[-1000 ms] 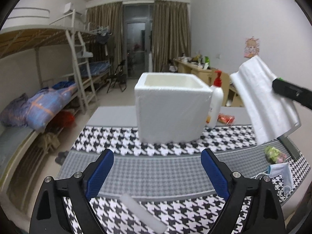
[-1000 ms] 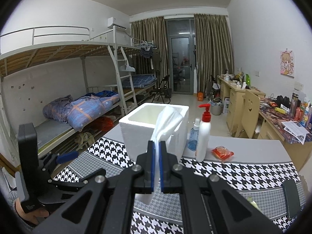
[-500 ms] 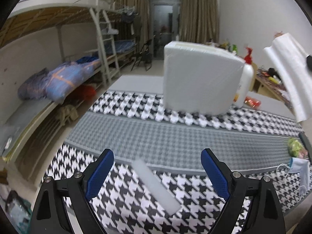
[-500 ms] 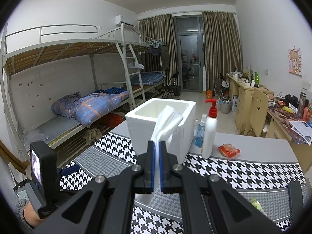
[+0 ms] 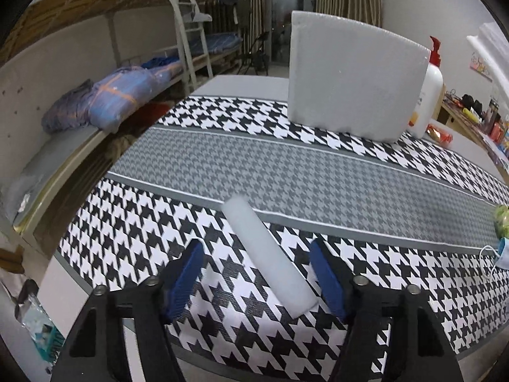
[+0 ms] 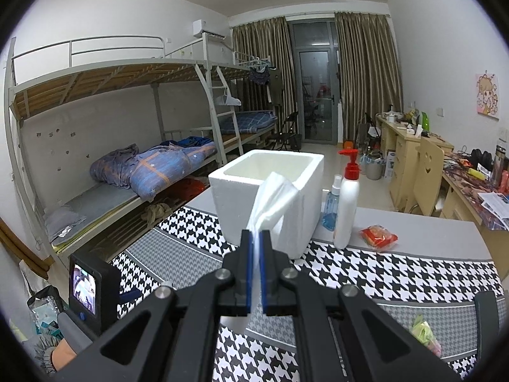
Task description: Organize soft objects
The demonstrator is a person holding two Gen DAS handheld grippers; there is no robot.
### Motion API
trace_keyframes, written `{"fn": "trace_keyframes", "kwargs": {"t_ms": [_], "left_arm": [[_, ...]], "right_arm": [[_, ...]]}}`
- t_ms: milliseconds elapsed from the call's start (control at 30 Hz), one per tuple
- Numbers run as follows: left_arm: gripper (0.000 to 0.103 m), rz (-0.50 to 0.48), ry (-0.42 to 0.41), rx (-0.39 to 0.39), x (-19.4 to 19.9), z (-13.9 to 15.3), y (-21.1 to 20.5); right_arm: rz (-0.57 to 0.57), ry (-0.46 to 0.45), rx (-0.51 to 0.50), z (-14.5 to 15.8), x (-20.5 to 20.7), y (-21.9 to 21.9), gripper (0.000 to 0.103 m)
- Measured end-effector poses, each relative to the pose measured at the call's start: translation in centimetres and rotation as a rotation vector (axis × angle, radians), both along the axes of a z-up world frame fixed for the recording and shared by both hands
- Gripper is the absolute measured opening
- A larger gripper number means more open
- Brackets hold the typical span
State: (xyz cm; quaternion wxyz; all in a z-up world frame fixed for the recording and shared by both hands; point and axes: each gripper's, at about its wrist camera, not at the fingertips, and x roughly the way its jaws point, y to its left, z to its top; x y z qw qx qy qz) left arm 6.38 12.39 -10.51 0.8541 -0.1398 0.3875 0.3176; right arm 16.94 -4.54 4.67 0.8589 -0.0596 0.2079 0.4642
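A white foam stick [image 5: 268, 256] lies on the houndstooth tablecloth [image 5: 318, 178]. My left gripper [image 5: 257, 275] is open, low over the table, its blue pads on either side of the stick's near half, not touching it. My right gripper [image 6: 256, 248] is shut on a folded white cloth [image 6: 273, 200] and holds it in the air in front of the white foam box [image 6: 270, 197]. The cloth's edge shows at the top right of the left wrist view [image 5: 491, 54]. The box [image 5: 353, 76] stands at the back of the table.
A white pump bottle [image 6: 346, 203], a small blue spray bottle [image 6: 332, 207] and a red packet [image 6: 378, 237] stand right of the box. A green packet [image 5: 502, 222] and a face mask [image 5: 502, 254] lie at the table's right. Bunk beds stand left.
My left gripper has dropped down and forward to the foam stick, which now lies between its open pads. My right gripper keeps the cloth, nearly still.
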Motion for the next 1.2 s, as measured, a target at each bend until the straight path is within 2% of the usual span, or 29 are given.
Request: {"fn": "trace_keyframes", "kwargs": {"t_ms": [167,500,533,567,667,800,867,967,1200], "left_arm": [[0.056,-0.018,0.017,-0.052,0.6,-0.9,-0.2],[0.052,0.003,0.008,-0.054,0.7,-1.4,0.2],[0.046,0.003,0.000,-0.065,0.9,-1.3,0.3],[0.032,0.002,0.000,-0.063,1.0,-1.2,0.4],[0.027,-0.011,0.003,-0.013,1.0,-1.4,0.1],[0.021,-0.021,-0.014,-0.038,0.6,-1.1,0.6],[0.014,-0.033,-0.023,-0.030,0.5,-0.9,0.6],[0.012,-0.084,-0.050,-0.065,0.6,-0.2,0.8],[0.012,-0.168,-0.117,0.023,1.1,3.4,-0.1]], "right_arm": [[0.002,-0.001,0.002,-0.1,-0.1,-0.2,0.006],[-0.009,0.004,0.000,-0.4,0.1,-0.5,0.006],[-0.011,0.003,0.000,-0.4,0.2,-0.6,0.006],[-0.012,0.003,0.000,-0.4,0.1,-0.6,0.006],[-0.012,0.000,0.002,-0.3,0.1,-0.8,0.006],[-0.009,-0.002,0.005,-0.2,0.1,-0.8,0.006],[-0.009,0.000,0.005,-0.2,0.2,-0.8,0.006],[-0.012,-0.002,0.004,-0.1,0.2,-0.8,0.006],[-0.032,-0.013,0.009,0.3,0.4,-1.1,0.006]]}}
